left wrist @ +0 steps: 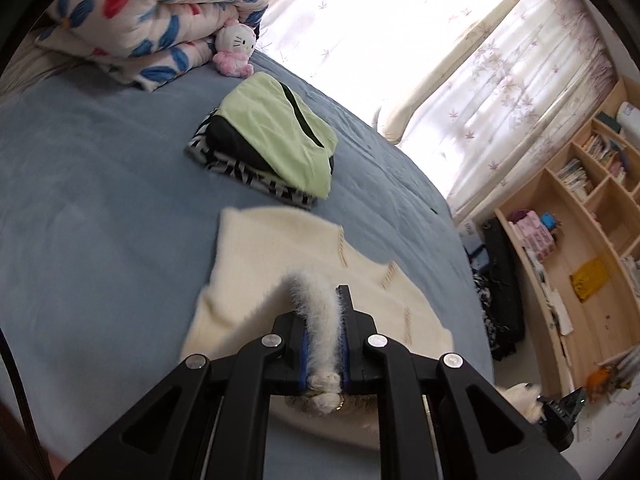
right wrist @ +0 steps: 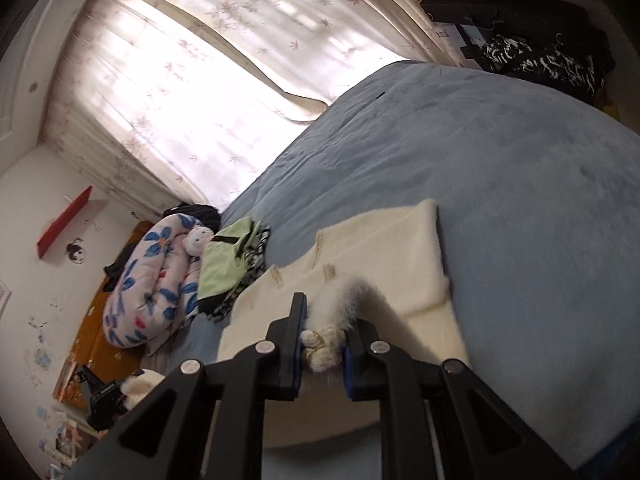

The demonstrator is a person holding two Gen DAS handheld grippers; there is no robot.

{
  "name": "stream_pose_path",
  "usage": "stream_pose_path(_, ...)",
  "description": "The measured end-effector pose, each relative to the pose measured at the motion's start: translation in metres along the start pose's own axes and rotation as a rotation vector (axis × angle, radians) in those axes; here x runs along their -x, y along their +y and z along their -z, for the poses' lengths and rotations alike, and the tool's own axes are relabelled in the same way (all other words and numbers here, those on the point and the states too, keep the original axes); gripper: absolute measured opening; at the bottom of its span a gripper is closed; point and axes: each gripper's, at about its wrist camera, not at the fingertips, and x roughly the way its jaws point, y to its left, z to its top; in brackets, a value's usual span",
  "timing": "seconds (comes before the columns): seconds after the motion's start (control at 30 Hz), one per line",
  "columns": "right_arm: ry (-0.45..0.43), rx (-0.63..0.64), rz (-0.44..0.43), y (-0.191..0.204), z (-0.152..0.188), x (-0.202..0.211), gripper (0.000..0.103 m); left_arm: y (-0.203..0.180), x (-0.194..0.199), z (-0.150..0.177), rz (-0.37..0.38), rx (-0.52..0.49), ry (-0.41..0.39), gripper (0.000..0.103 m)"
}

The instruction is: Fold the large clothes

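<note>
Left wrist view takes in the blue bed [left wrist: 100, 184], which fills most of the picture, with a flowered quilt [left wrist: 152, 20] folded at its head and a wooden bookshelf [left wrist: 580, 216] beyond its far side, its compartments holding books, small toys and a yellow item. On the bed lies the cream fuzzy sweater [left wrist: 280, 264], spread partly flat near the edge, with a stack of folded clothes [left wrist: 272, 140], green on top of black and zebra-striped pieces, just beyond it and a pink plush kitten [left wrist: 234, 46] beside the quilt. Both tools are clamped on the sweater's fluffy edge: the left gripper [left wrist: 324, 320] pinches a raised ridge of it between its fingers, and the right gripper [right wrist: 324, 328] does the same in the right wrist view, where the sweater [right wrist: 380, 248] already shows one folded layer. I judge the knit light, soft and limp, likely to sag and stretch between the two holds, and its long nap may slip, so gripping well into the hem or a thick seam at matching corners seems wisest.
</note>
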Motion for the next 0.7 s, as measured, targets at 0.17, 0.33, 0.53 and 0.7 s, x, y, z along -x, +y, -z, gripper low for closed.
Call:
stream_pose_path(0.17,0.045,0.003,0.129,-0.004,-0.047,-0.086,0.016,-0.003,-0.093,-0.048,-0.064,0.000,0.056,0.015)
stream_pose_path(0.33,0.127,0.002,0.299,-0.016,-0.066,-0.164,0.048,0.012,-0.179,-0.069,-0.180,-0.005,0.170,0.059)
stream_pose_path(0.53,0.204,0.053,0.344,-0.030,-0.055,-0.199,0.058,0.037,-0.223,-0.073,-0.242,-0.032,0.221,0.068)
stream_pose_path(0.7,0.277,0.077,0.382,-0.051,-0.046,-0.224,0.058,0.045,-0.246,-0.062,-0.271,-0.141,0.276,0.068)
